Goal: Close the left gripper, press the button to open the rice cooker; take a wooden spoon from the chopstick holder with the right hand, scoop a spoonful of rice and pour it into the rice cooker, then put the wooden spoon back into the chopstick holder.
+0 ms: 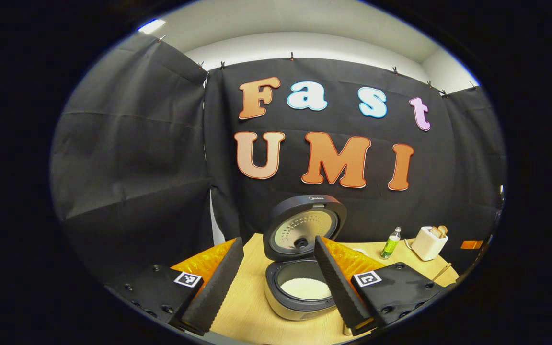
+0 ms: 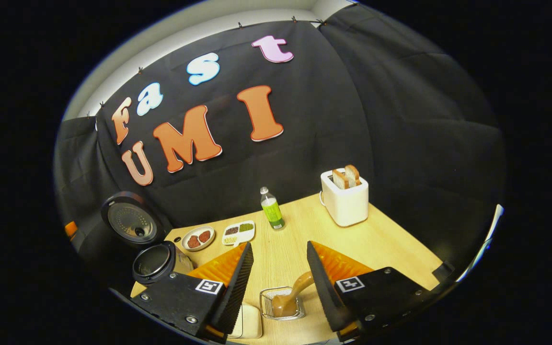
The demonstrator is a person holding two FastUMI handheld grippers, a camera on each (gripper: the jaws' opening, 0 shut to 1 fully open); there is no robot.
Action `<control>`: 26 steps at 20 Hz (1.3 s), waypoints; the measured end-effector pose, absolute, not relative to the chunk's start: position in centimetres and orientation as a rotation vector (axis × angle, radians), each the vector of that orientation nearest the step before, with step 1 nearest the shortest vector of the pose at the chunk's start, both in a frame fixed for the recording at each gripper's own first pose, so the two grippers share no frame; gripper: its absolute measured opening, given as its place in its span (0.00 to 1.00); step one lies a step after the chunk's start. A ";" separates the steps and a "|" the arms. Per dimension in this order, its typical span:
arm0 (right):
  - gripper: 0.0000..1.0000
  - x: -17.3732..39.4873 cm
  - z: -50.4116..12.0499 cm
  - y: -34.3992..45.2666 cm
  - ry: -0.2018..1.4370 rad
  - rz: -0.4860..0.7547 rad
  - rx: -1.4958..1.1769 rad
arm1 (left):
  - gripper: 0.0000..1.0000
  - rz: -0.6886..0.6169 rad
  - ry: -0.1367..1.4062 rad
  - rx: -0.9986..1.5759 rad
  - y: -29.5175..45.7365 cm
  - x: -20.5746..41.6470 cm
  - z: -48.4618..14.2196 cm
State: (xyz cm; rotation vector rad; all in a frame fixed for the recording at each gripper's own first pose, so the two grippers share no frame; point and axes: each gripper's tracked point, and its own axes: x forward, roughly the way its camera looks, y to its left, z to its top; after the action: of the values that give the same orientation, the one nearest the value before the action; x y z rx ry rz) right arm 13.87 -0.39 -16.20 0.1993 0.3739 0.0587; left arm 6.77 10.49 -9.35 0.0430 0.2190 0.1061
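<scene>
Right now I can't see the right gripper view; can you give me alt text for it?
The right gripper hangs open above a wire holder with a wooden spoon in it. Far left, the rice cooker stands with its lid up. Behind on the table are a bottle, a toaster and two dishes.

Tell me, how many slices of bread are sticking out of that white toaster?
2. Both stand upright in the top of the toaster at the far right of the table: one slice on the left, the other slice beside it on the right. Their lower halves are hidden inside the slots.
</scene>
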 end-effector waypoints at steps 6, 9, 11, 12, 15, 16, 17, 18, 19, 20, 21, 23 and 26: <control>0.82 13.1 -8.3 -0.6 0.271 0.074 0.169 | 0.98 0.098 0.202 0.017 10.1 7.0 -8.8; 0.90 12.2 -4.8 -1.1 0.206 0.063 0.158 | 0.97 0.093 0.187 0.014 9.9 7.1 -8.2; 0.93 11.3 -2.6 -1.4 0.169 0.052 0.170 | 0.97 0.086 0.176 0.011 9.7 7.3 -7.7; 0.94 10.9 -1.8 -1.5 0.154 0.047 0.177 | 0.97 0.081 0.170 0.008 9.5 7.4 -7.4; 0.94 9.5 0.7 -2.5 0.094 0.016 0.161 | 0.97 0.077 0.148 0.022 9.1 8.3 -6.1; 0.94 9.1 1.3 -2.9 0.077 0.005 0.144 | 0.97 0.077 0.137 0.029 8.8 9.0 -5.4; 0.94 8.7 1.8 -3.2 0.066 -0.003 0.126 | 0.97 0.073 0.125 0.028 8.4 9.7 -4.5; 0.94 8.2 2.1 -3.2 0.060 -0.007 0.113 | 0.97 0.059 0.111 0.018 7.6 10.7 -3.6; 0.94 7.8 2.4 -3.3 0.058 -0.010 0.104 | 0.97 0.035 0.097 0.001 6.7 11.9 -2.7; 0.94 7.5 2.6 -3.3 0.055 -0.014 0.099 | 0.96 0.011 0.088 -0.017 5.8 13.2 -2.0; 0.94 7.2 2.7 -3.3 0.055 -0.016 0.093 | 0.97 -0.002 0.084 -0.031 5.2 14.7 -1.3; 0.94 6.8 2.4 -3.4 0.055 -0.025 0.075 | 0.97 -0.013 0.079 -0.042 4.2 17.5 -0.2; 0.94 6.2 2.2 -3.1 0.064 -0.033 0.045 | 1.00 -0.029 0.090 -0.022 2.7 23.4 0.0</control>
State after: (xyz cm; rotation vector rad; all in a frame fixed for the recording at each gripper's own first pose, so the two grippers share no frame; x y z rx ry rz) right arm 6.24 -3.07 2.22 0.0448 0.0636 -0.0325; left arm 23.45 2.67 -0.05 -0.0218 0.0899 -0.0293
